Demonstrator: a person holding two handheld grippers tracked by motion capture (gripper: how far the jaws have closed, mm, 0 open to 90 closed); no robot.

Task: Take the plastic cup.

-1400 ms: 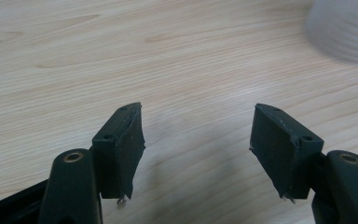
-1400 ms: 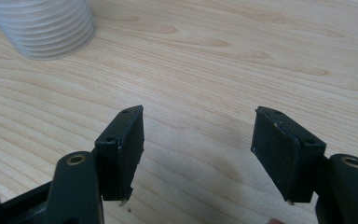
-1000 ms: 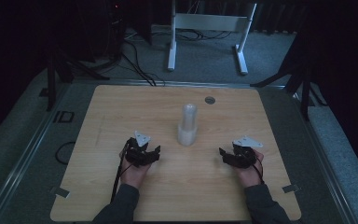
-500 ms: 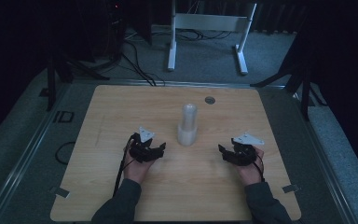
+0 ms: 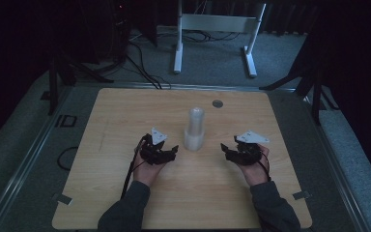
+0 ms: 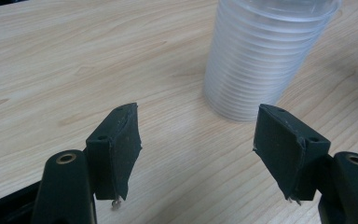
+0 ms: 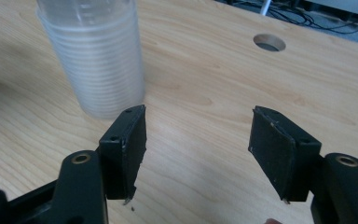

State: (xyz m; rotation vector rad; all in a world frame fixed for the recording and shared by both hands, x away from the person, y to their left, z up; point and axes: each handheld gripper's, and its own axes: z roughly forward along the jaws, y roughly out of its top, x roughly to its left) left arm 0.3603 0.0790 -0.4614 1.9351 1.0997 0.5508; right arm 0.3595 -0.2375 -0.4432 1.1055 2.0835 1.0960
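A stack of clear plastic cups [image 5: 194, 128] stands upright near the middle of the wooden table [image 5: 125, 116], its nested rims showing as fine rings down the translucent side. The left gripper [image 5: 166, 151] lies just left of the stack, jaws spread wide and holding nothing. The right gripper [image 5: 228, 149] rests farther off on the right, jaws likewise spread and empty. A round hole [image 5: 217, 103] sits at the far side.
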